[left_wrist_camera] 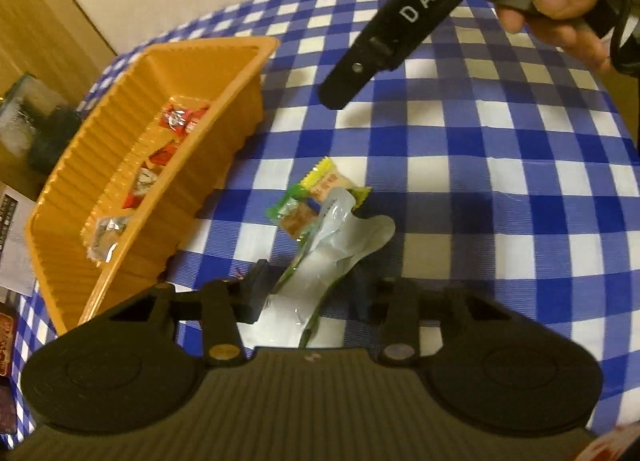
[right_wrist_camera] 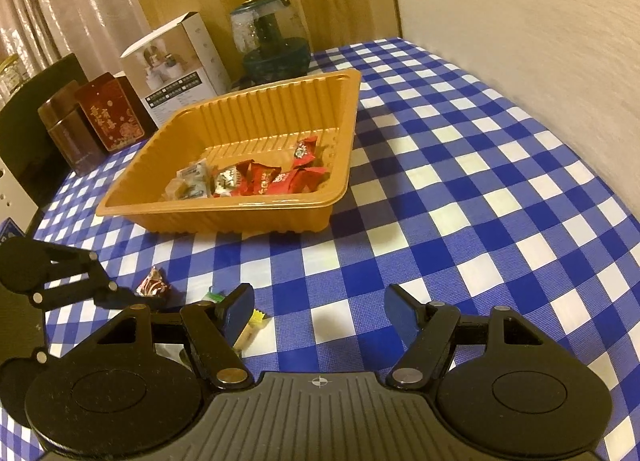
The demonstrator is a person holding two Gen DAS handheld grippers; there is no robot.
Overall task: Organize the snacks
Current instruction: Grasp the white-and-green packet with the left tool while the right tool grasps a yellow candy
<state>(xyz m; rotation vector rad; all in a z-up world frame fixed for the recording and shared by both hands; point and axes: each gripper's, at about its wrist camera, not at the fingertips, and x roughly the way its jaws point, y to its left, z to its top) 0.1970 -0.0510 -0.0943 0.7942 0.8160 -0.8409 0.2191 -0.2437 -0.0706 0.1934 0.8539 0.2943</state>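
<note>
An orange ribbed tray (left_wrist_camera: 240, 73) (right_wrist_camera: 256, 101) stands on the checked cloth and holds several wrapped snacks (right_wrist_camera: 256, 179), mostly red. My left gripper (left_wrist_camera: 306, 285) has its jaws apart around a clear-and-white snack bag (left_wrist_camera: 344, 245) lying on the cloth; whether the pads touch it is not clear. Yellow (left_wrist_camera: 332, 181) and green (left_wrist_camera: 294, 211) wrapped snacks lie just beyond the bag. My right gripper (right_wrist_camera: 320, 313) is open and empty above the cloth in front of the tray. A dark red foil snack (right_wrist_camera: 153, 284) lies by the left gripper's finger (right_wrist_camera: 116, 297).
The table has a blue-and-white checked cloth (right_wrist_camera: 460, 189). Behind the tray stand a white box (right_wrist_camera: 176, 65), a glass jar on a dark base (right_wrist_camera: 272, 41) and brown and red tins (right_wrist_camera: 88, 121). A wall runs along the right.
</note>
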